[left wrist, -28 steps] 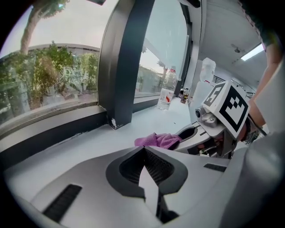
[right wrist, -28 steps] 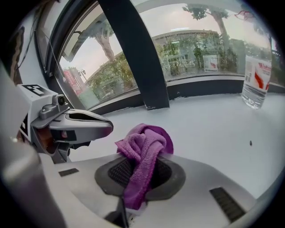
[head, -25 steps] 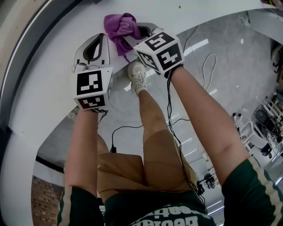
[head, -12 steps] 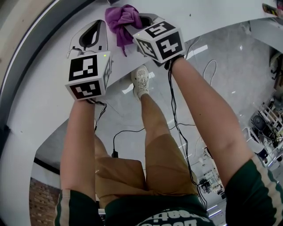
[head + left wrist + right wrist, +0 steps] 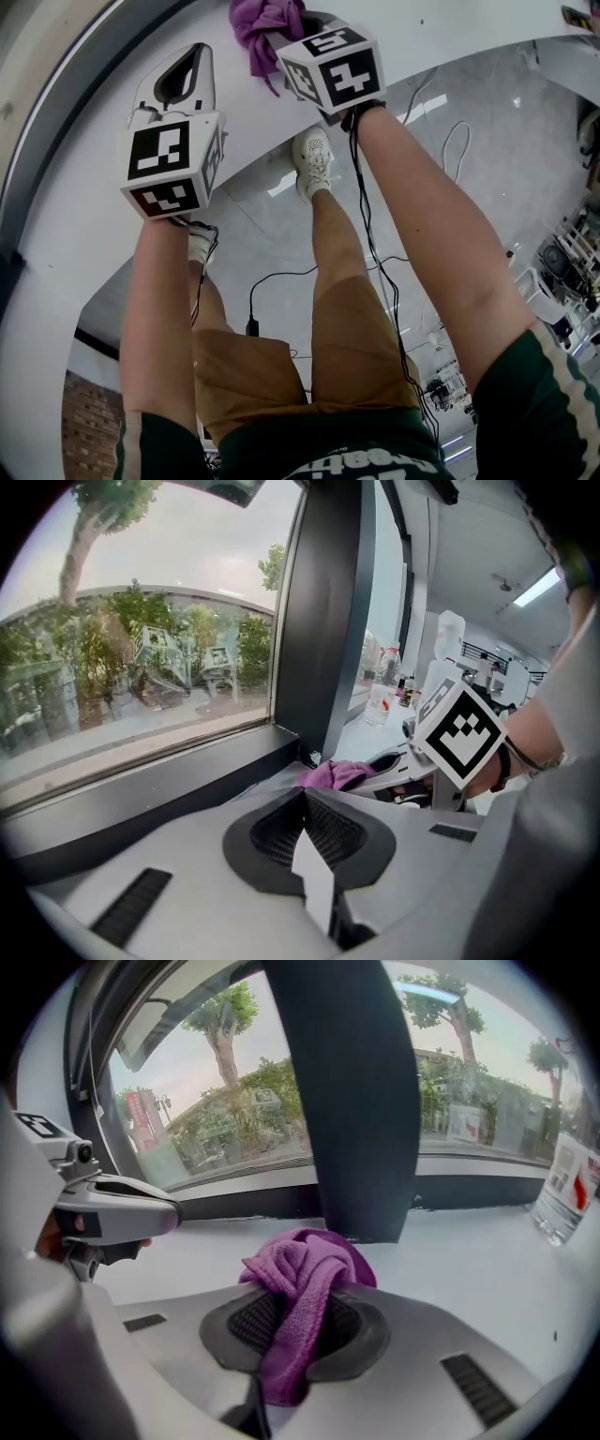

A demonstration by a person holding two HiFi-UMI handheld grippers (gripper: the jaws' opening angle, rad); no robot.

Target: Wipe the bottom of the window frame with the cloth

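— What is seen at the left?
— The left tongs (image 5: pixel 303 794) are held closed, tip against tip, with nothing gripped between them. They are pointed along the white window sill (image 5: pixel 75 225), beside the dark bottom rail (image 5: pixel 141 785) of the window frame (image 5: pixel 323 621).
— And the cloth?
— The purple cloth (image 5: pixel 309 1255) is clamped in the right tongs (image 5: pixel 300 1286). One bunch is pushed out beyond the tips, and a tail is left hanging back between the pads. It is held low at the sill, just before the foot of the frame's dark upright post (image 5: pixel 361 1101). Whether the sill is touched cannot be settled.
— Further right?
— A clear bottle (image 5: pixel 565 1194) with a red label is stood on the sill, well apart from the cloth.
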